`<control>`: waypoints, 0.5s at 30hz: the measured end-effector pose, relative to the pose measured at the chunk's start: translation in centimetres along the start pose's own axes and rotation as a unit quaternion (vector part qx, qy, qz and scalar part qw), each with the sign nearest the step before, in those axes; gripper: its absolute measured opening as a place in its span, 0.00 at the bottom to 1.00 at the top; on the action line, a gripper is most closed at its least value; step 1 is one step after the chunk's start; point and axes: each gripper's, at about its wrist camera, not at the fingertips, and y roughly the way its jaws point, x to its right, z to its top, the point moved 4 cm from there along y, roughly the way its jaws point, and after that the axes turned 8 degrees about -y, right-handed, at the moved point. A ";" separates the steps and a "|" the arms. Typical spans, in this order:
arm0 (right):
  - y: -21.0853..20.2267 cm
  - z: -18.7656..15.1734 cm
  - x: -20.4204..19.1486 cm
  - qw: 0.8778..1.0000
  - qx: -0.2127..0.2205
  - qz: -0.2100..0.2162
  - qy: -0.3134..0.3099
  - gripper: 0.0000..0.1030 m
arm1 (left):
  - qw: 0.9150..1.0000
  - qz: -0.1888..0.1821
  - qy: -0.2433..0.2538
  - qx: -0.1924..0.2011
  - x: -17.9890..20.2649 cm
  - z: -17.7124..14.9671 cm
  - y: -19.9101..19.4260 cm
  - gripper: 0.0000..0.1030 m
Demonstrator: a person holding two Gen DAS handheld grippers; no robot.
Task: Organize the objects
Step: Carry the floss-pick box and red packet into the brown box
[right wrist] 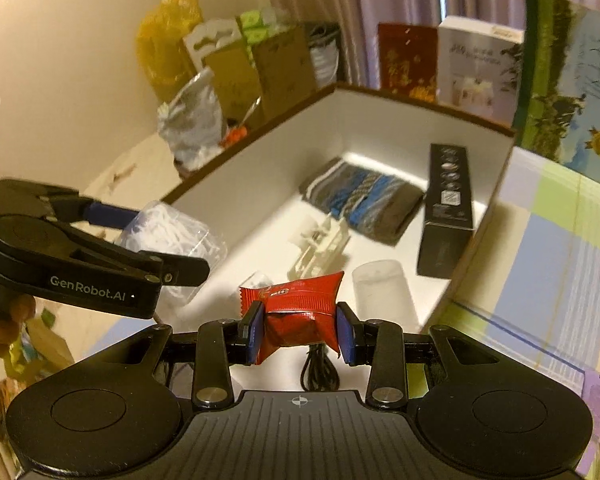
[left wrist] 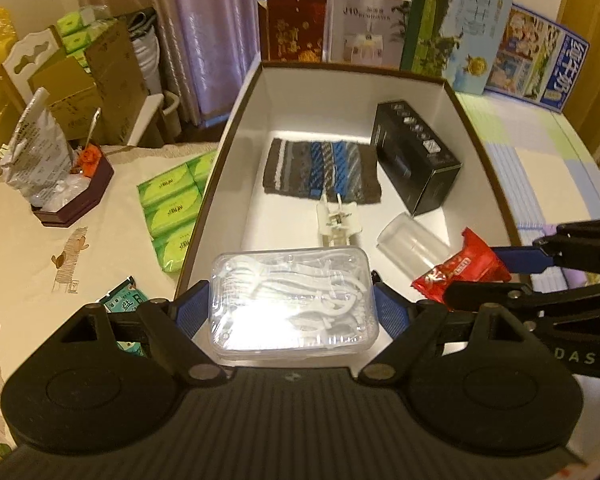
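Note:
My left gripper (left wrist: pixel 292 310) is shut on a clear plastic box of white floss picks (left wrist: pixel 292 300) and holds it over the near end of the open white storage box (left wrist: pixel 236 120). My right gripper (right wrist: pixel 300 334) is shut on a red snack packet (right wrist: pixel 296 304), also over the box's near end; the packet shows in the left wrist view (left wrist: pixel 460 270). Inside the box lie a striped cloth (left wrist: pixel 320 172), a black carton (left wrist: pixel 416 156), a white plastic clip (left wrist: pixel 336 222) and a clear cup (left wrist: pixel 412 244) on its side.
Green tissue packs (left wrist: pixel 172 208) and a teal packet (left wrist: pixel 124 300) lie left of the box. A dark tray with a foil bag (left wrist: pixel 60 176) stands further left. Upright cartons (left wrist: pixel 364 20) and booklets line the back. A black cable (right wrist: pixel 320 368) lies below my right gripper.

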 end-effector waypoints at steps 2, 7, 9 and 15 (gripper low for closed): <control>0.8 0.0 -0.1 1.000 -0.012 0.004 -0.004 0.34 | 1.000 -0.002 0.005 -0.010 -0.3 0.0 0.6 0.81; 2.3 0.2 -0.1 0.999 -0.029 0.012 -0.012 0.34 | 0.999 -0.006 0.021 -0.026 -0.6 0.0 1.6 0.81; 2.6 0.3 0.0 0.999 -0.034 0.017 -0.010 0.34 | 0.999 -0.007 0.026 -0.032 -0.6 0.0 2.0 0.81; 3.4 0.6 0.0 0.998 -0.044 0.029 -0.024 0.41 | 0.999 -0.014 0.029 -0.040 -0.9 0.2 2.6 0.81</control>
